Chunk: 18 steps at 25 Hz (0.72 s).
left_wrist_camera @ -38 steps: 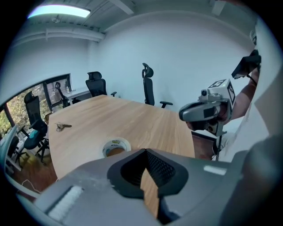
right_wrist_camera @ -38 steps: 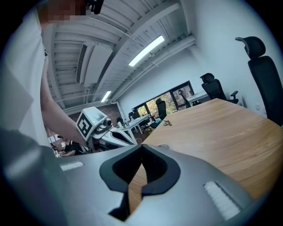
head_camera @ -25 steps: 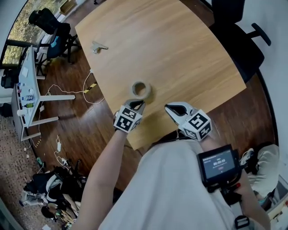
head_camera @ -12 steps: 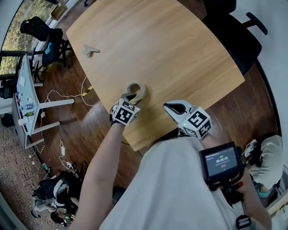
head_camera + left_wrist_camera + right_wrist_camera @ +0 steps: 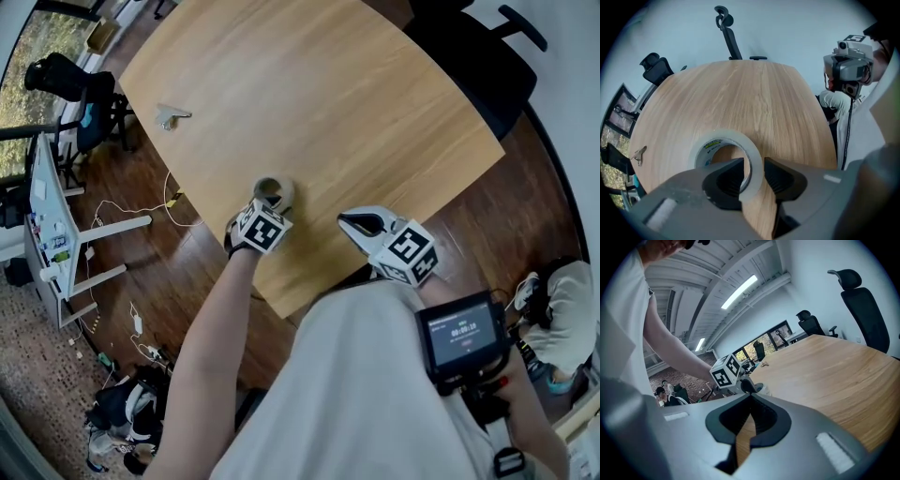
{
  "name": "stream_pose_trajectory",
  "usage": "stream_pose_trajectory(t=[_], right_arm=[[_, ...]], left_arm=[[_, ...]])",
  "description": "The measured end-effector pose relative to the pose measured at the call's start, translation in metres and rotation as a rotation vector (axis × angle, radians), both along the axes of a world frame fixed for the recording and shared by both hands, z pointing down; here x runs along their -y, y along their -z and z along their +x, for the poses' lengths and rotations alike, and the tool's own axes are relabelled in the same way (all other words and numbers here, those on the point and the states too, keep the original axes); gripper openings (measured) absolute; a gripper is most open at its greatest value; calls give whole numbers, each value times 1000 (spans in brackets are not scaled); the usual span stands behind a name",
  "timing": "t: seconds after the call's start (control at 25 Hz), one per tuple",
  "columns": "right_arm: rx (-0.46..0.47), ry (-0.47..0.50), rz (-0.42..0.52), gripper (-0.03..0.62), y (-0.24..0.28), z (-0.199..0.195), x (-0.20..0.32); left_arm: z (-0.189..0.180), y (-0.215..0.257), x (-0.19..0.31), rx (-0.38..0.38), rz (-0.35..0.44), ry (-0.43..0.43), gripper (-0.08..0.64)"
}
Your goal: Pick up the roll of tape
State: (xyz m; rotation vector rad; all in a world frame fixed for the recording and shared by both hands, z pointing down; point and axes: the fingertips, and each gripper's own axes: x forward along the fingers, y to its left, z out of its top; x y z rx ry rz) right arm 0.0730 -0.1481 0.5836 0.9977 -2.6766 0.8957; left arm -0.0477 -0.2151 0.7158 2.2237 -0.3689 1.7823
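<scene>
The roll of tape [image 5: 275,187] lies flat on the wooden table [image 5: 328,94] near its front-left edge, whitish with a printed core [image 5: 712,145]. My left gripper [image 5: 268,201] points steeply down onto it. One jaw is inside the roll's hole, the other outside, and the near wall [image 5: 757,171] stands between them. The jaws are closing, and I see no firm press on the wall. My right gripper [image 5: 349,221] hovers to the right over the table edge, shut and empty [image 5: 750,394]. The right gripper view shows the roll [image 5: 762,389] beside the left gripper's marker cube [image 5: 725,372].
A small pale object [image 5: 171,115] lies at the table's far left edge. A black office chair [image 5: 469,42] stands at the far right and another [image 5: 70,84] at the left over the wooden floor. A person's white shirt [image 5: 375,394] fills the foreground.
My left gripper has come down over the tape with its jaws opened, and now straddles the roll's near wall. The right gripper has stayed in place.
</scene>
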Motion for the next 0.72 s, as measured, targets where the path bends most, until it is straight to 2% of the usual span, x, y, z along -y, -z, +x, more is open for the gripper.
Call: stream_pose_trajectory(t=[0.16, 0.24, 0.56, 0.72], right_arm=[[-2, -17, -9, 5, -3, 3, 0], [-1, -23, -13, 5, -4, 6, 0], [-3, -35, -25, 6, -7, 12, -4], [2, -32, -13, 5, -4, 6, 4]], left_arm=[[-9, -13, -5, 65, -25, -62, 143], [-10, -15, -4, 85, -22, -80, 119], [-6, -19, -8, 108, -26, -102, 110], [-13, -7, 6, 165, -16, -121, 98]])
